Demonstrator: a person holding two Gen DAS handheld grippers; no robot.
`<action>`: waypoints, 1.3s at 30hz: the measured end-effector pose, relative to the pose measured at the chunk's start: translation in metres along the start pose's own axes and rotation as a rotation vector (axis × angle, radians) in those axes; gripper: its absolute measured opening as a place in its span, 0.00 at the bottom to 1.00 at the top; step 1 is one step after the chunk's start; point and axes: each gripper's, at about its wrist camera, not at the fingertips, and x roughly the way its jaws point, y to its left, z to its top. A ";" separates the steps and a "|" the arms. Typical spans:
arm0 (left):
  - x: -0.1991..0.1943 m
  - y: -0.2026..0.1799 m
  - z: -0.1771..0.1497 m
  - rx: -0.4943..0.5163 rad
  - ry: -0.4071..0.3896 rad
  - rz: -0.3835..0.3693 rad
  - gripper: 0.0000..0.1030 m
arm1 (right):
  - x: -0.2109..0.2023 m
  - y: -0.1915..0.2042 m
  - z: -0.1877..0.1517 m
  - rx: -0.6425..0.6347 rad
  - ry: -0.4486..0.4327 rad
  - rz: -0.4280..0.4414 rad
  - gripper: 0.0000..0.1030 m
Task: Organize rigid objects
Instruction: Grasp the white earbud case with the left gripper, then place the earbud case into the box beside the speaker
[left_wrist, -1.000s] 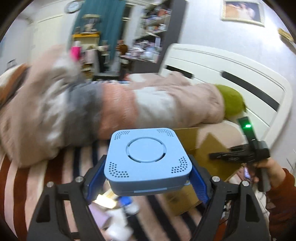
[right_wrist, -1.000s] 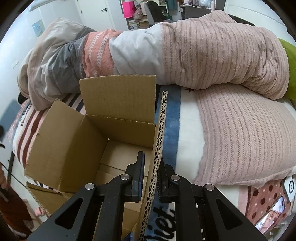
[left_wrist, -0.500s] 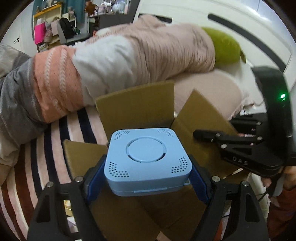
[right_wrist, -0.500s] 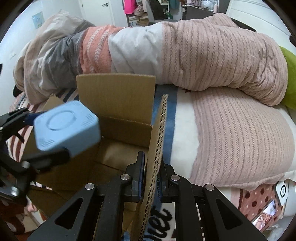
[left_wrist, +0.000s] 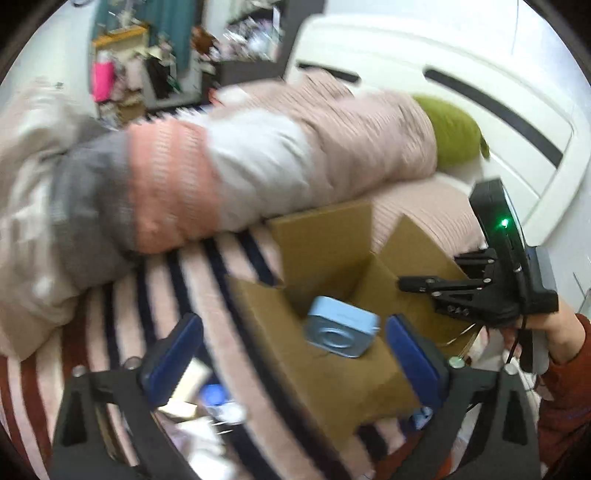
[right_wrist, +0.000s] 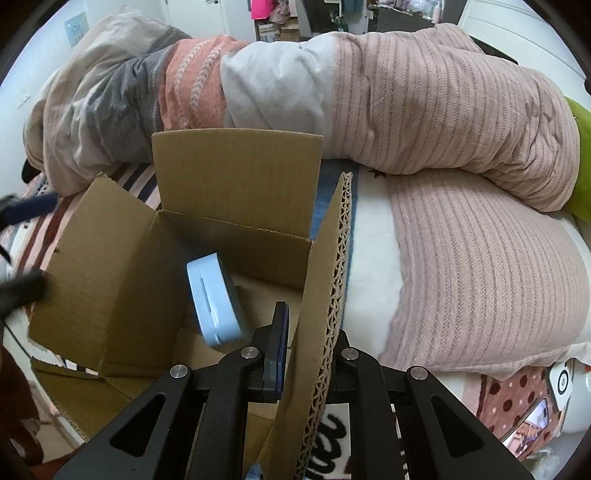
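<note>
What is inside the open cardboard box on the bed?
A light blue square device is inside the cardboard box, standing tilted on edge. The right gripper hides part of the box floor.

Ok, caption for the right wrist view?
Right tool clamps cardboard box flap; blue device inside.

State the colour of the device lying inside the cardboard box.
Light blue device; clearest in the left wrist view.

The left gripper (left_wrist: 293, 347) fills the lower part of its frame, and its jaws are opening wide, the blue pads (left_wrist: 173, 354) touching nothing. The right gripper (right_wrist: 308, 343), at the bottom centre of its frame, is clamped on a cardboard flap (right_wrist: 325, 295). A hand (left_wrist: 550, 332) in a red sleeve (left_wrist: 569, 391) holds it at right.
</note>
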 end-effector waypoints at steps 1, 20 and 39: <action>-0.012 0.015 -0.009 -0.008 -0.027 0.033 0.98 | 0.000 0.000 0.000 0.000 0.000 -0.001 0.07; 0.015 0.123 -0.166 -0.255 0.112 0.020 0.98 | 0.007 0.004 0.000 -0.006 0.024 -0.030 0.07; 0.051 0.091 -0.188 -0.251 0.132 0.069 0.51 | 0.008 0.004 0.000 -0.004 0.026 -0.027 0.07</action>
